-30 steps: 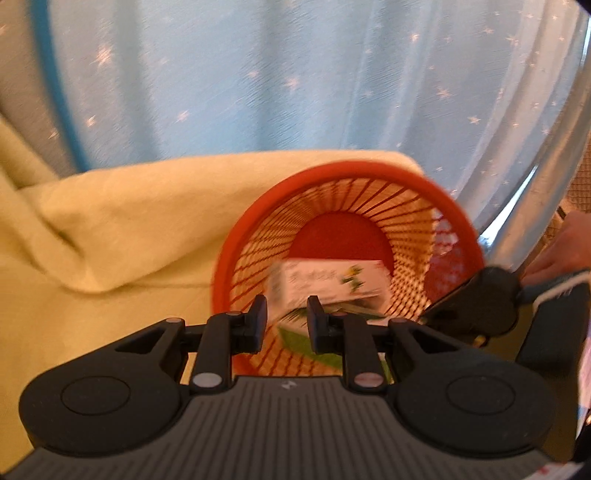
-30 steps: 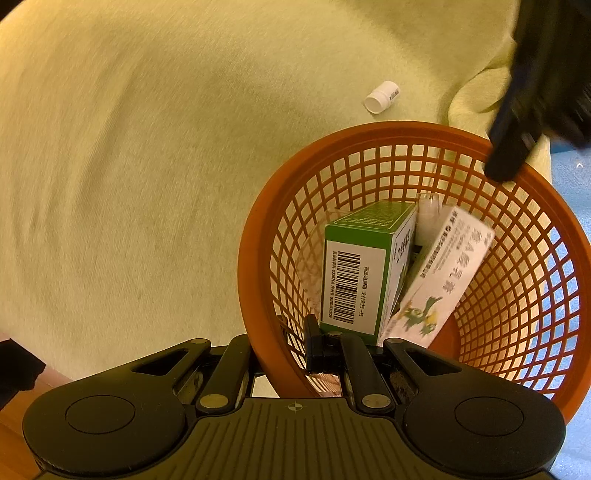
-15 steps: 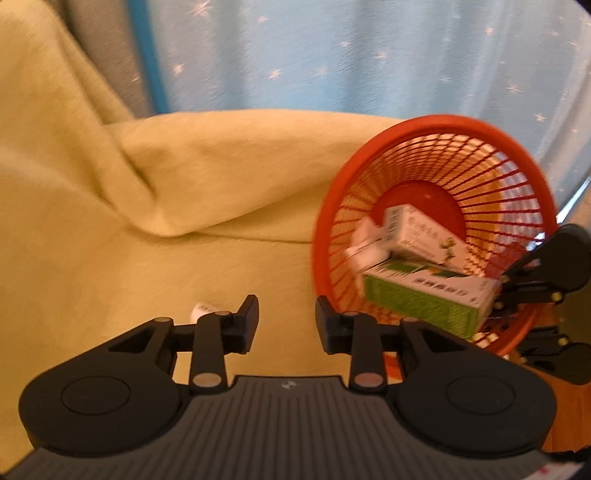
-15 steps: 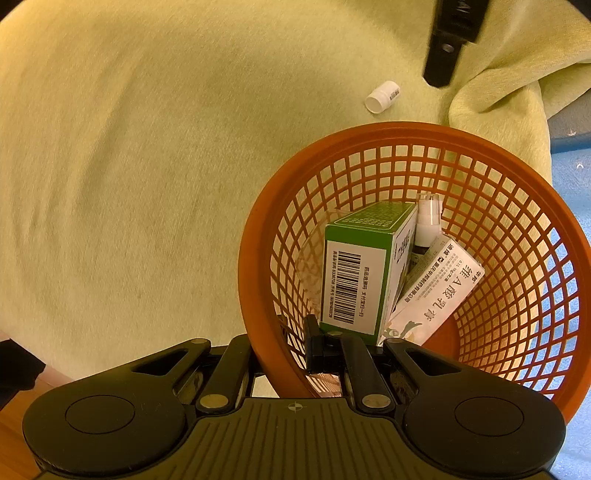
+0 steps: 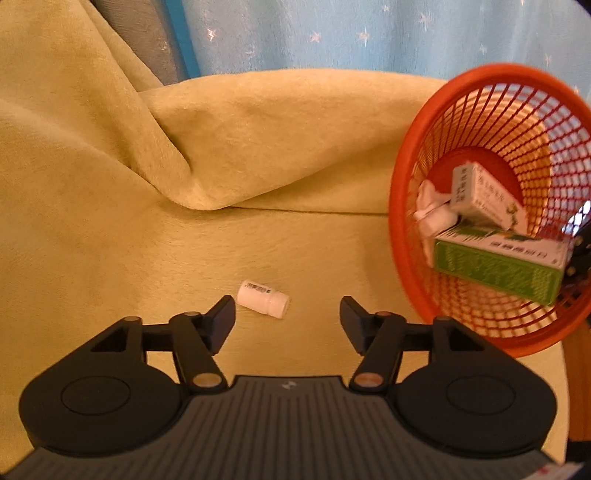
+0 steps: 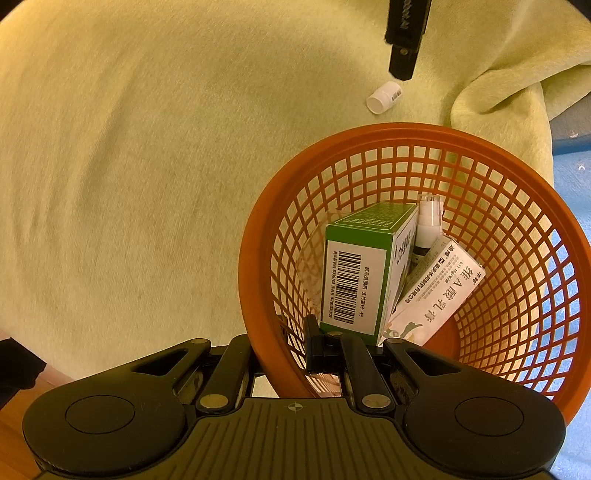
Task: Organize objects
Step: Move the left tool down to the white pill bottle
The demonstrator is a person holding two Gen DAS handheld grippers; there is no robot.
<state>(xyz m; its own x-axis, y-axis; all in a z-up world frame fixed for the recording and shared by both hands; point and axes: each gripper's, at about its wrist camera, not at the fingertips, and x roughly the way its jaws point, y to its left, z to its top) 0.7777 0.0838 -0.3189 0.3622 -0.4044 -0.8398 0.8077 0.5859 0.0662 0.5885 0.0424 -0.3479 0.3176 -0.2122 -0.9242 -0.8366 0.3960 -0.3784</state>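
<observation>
Yellow-green cloth (image 5: 110, 206) covers the tabletop, with a starred blue curtain (image 5: 369, 33) behind. Landmark: the orange mesh basket (image 6: 406, 136). Inside it lie a green box (image 6: 358, 273), a white box (image 6: 439, 291) and a small spray bottle (image 6: 428, 221). Right tongs (image 6: 284, 350) grip the basket's near rim, one finger inside, one outside. Left of the basket, a small white bottle (image 5: 263, 298) lies on its side on the cloth, just ahead of the wide-spread, empty left tongs (image 5: 287, 314).
</observation>
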